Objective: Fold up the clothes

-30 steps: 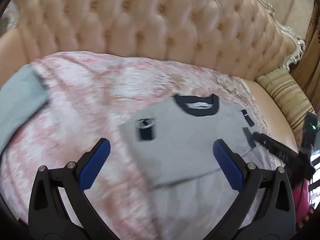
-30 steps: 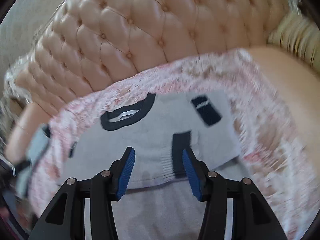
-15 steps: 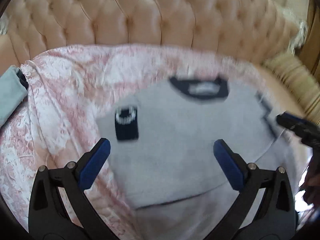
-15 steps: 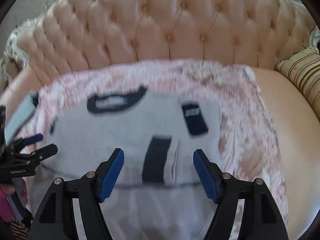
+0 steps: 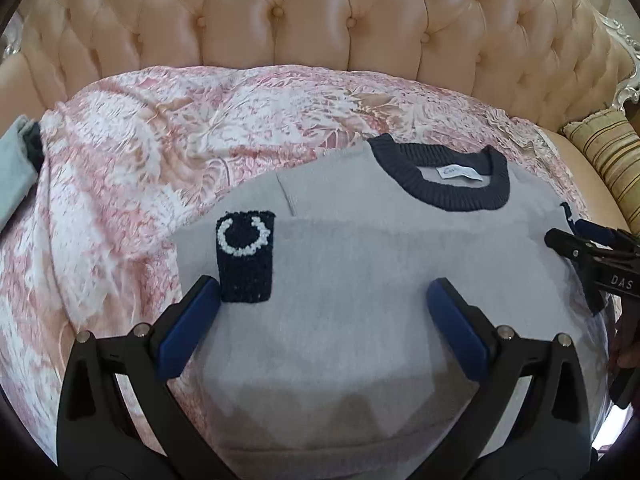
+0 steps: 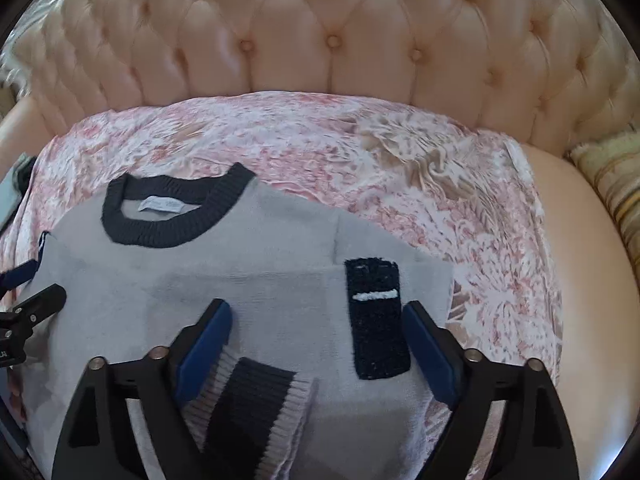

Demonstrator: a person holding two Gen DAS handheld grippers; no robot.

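A grey sweater (image 5: 360,264) with a dark navy collar (image 5: 440,184) lies flat on a pink floral cover, sleeves folded inward. It also shows in the right wrist view (image 6: 248,280). My left gripper (image 5: 320,312) is open above its left half, near a dark patch with a white ring (image 5: 245,256). My right gripper (image 6: 316,340) is open above the right half, over a striped sleeve cuff (image 6: 256,404) and beside a dark patch with a white bar (image 6: 376,316). Each gripper's tip shows at the edge of the other's view.
The pink floral cover (image 5: 160,152) drapes a tufted beige sofa (image 5: 320,20). A striped cushion (image 5: 612,160) sits at the right end. A pale grey-green cloth (image 5: 16,172) lies at the left edge. Bare sofa seat (image 6: 576,248) shows right of the cover.
Both grippers have moved in closer and lower over the sweater. The right gripper's jaws have opened wider than a second ago. The sweater lies as before.
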